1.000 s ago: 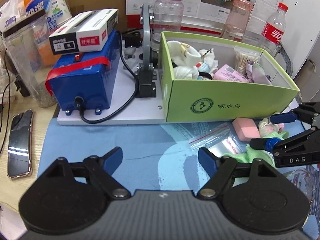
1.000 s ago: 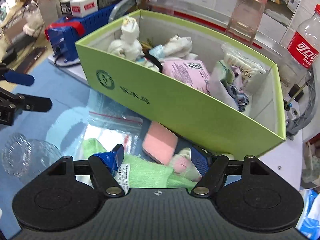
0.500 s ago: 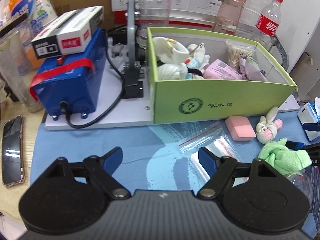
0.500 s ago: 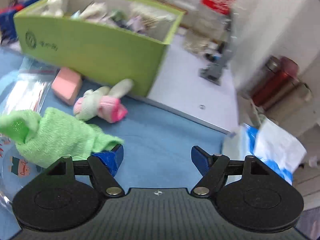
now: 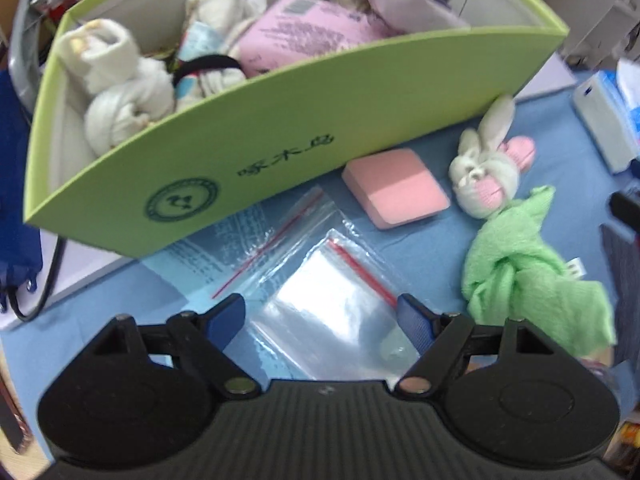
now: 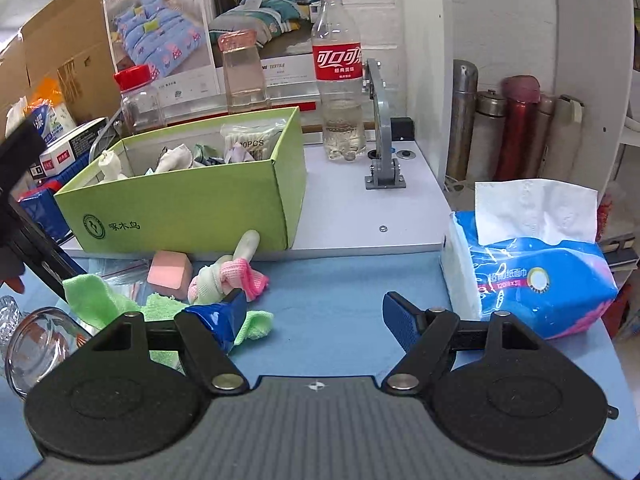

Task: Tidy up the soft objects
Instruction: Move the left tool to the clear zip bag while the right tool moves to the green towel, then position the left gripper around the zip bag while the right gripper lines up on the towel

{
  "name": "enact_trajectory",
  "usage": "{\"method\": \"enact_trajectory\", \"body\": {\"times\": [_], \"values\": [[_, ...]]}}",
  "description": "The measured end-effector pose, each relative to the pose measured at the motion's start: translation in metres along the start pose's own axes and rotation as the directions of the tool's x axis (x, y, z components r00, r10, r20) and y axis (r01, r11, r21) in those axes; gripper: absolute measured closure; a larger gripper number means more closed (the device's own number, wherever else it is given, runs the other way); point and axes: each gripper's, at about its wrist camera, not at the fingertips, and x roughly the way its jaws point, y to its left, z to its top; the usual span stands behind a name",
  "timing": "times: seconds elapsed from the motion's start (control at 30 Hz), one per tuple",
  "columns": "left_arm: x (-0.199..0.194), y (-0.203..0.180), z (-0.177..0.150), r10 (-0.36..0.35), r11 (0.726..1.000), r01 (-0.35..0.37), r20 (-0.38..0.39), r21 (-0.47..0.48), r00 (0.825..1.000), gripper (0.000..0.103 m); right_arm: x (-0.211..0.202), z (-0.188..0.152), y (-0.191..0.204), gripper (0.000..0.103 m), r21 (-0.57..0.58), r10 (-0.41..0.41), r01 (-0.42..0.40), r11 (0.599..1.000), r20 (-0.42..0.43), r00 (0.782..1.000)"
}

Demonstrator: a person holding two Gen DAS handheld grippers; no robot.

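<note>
A green box (image 5: 280, 120) (image 6: 180, 208) holds white socks (image 5: 120, 92), a pink packet (image 5: 312, 28) and other soft items. In front of it on the blue mat lie a pink sponge (image 5: 394, 188) (image 6: 168, 274), a white-and-pink knotted sock (image 5: 488, 172) (image 6: 228, 280) and a green cloth (image 5: 528, 276) (image 6: 116, 304). My left gripper (image 5: 322, 320) is open low over clear zip bags (image 5: 336, 304), close to the box front. My right gripper (image 6: 314, 320) is open over bare mat, its left finger (image 6: 224, 316) overlapping the green cloth's edge.
A tissue pack (image 6: 528, 276) sits at the mat's right edge. Bottles (image 6: 338, 92) and a grey bracket (image 6: 382, 136) stand on the white board behind the box. Flasks (image 6: 520, 128) line the right wall. A glass lid (image 6: 36, 344) lies left of the green cloth.
My left gripper moved forward and right, closer to the box and over the zip bags. My right gripper swung back and leveled, now facing the box, bottles and tissue pack.
</note>
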Motion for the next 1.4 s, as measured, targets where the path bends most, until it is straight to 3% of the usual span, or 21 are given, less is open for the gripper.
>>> {"method": "enact_trajectory", "body": {"times": [0.17, 0.33, 0.5, 0.73, 0.8, 0.97, 1.03, 1.17, 1.27, 1.4], "values": [[0.002, 0.002, 0.004, 0.046, 0.999, -0.045, -0.013, 0.021, 0.999, 0.022, -0.006, 0.001, -0.003, 0.042, -0.002, 0.004, -0.004, 1.000, 0.011, 1.000], [0.000, 0.040, -0.006, 0.032, 0.994, -0.033, -0.010, -0.102, 0.999, 0.022, -0.006, -0.001, -0.002, 0.041, 0.007, 0.007, -0.007, 1.000, 0.013, 1.000], [-0.007, 0.083, -0.026, 0.076, 0.974, -0.070, 0.019, -0.217, 0.997, 0.022, -0.008, 0.002, 0.005, 0.041, 0.021, 0.049, -0.050, 0.999, 0.024, 0.999], [-0.021, 0.143, -0.085, 0.114, 0.924, -0.081, 0.065, -0.373, 0.991, 0.017, -0.014, 0.002, 0.015, 0.041, 0.008, 0.060, -0.060, 0.998, 0.038, 0.997], [-0.023, 0.153, -0.111, 0.194, 0.895, -0.161, 0.039, -0.415, 0.980, 0.001, -0.015, 0.000, 0.017, 0.041, 0.006, 0.059, -0.059, 0.998, 0.039, 0.997], [-0.041, 0.174, -0.160, 0.193, 0.854, -0.116, 0.100, -0.508, 0.976, 0.001, -0.018, -0.001, 0.020, 0.041, 0.010, 0.061, -0.062, 0.998, 0.049, 0.997], [-0.049, 0.173, -0.172, 0.159, 0.846, -0.061, 0.142, -0.530, 0.977, 0.001, -0.018, 0.000, 0.023, 0.041, 0.005, 0.065, -0.066, 0.998, 0.044, 0.997], [-0.061, 0.162, -0.173, 0.104, 0.856, 0.023, 0.216, -0.517, 0.971, 0.001, -0.020, -0.002, 0.029, 0.041, -0.007, 0.072, -0.071, 0.997, 0.039, 0.997], [-0.068, 0.149, -0.154, 0.088, 0.883, 0.046, 0.261, -0.468, 0.961, 0.001, -0.021, -0.005, 0.031, 0.041, 0.000, 0.078, -0.078, 0.997, 0.033, 0.996], [-0.055, 0.130, -0.109, 0.000, 0.939, 0.097, 0.283, -0.329, 0.959, 0.001, -0.021, -0.007, 0.029, 0.041, 0.007, 0.070, -0.070, 0.998, 0.020, 0.997]]}}
